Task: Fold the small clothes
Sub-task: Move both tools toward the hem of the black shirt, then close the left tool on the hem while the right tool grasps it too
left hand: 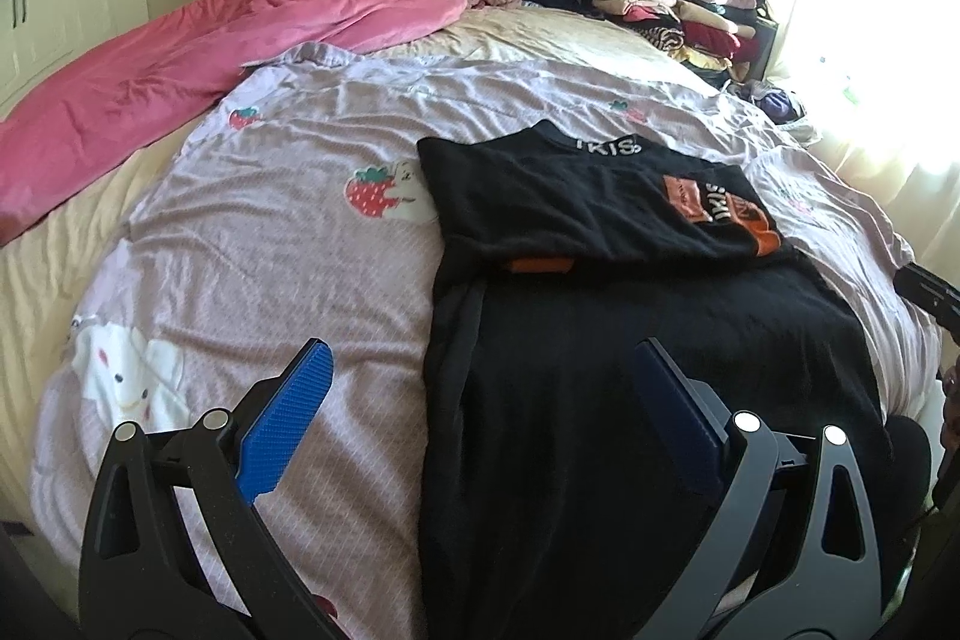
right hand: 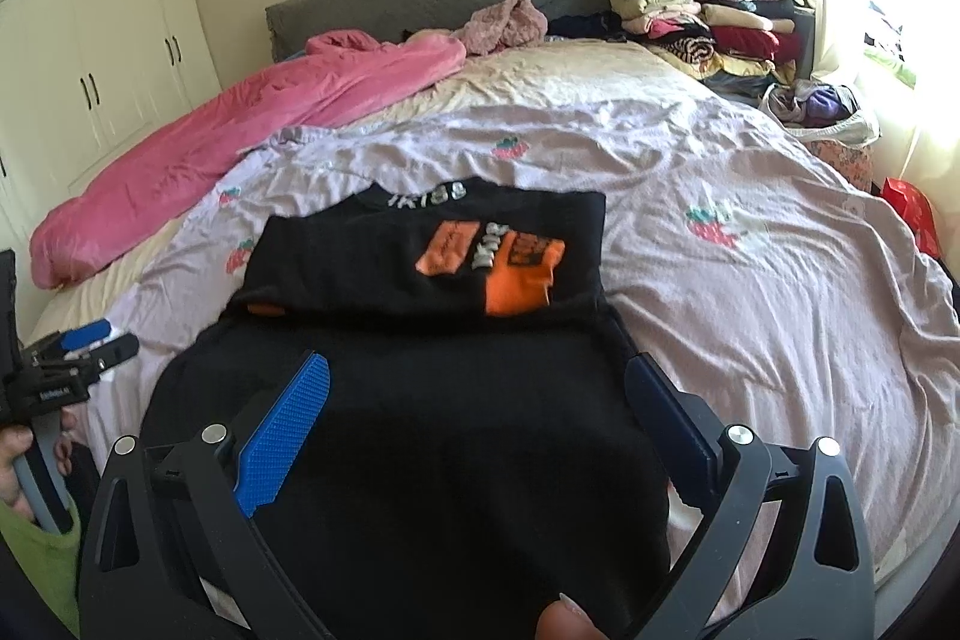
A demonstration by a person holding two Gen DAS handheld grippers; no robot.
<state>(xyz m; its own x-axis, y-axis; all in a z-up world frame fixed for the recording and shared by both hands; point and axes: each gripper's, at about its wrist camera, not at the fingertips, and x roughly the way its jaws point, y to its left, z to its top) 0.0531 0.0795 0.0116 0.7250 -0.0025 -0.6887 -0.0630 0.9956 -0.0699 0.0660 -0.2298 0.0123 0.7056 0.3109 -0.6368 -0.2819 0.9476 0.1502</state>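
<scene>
Both jaws wide, black shirt (right hand: 420, 400) on lilac bedspread (left hand: 270, 250), possibly part-folded

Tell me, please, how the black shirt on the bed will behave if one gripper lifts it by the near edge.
The black shirt looks soft and creased, so it will probably sag and hang limp. Its folded sides may fall open. It lies on the wrinkled lilac cover, which might drag along with it.
</scene>
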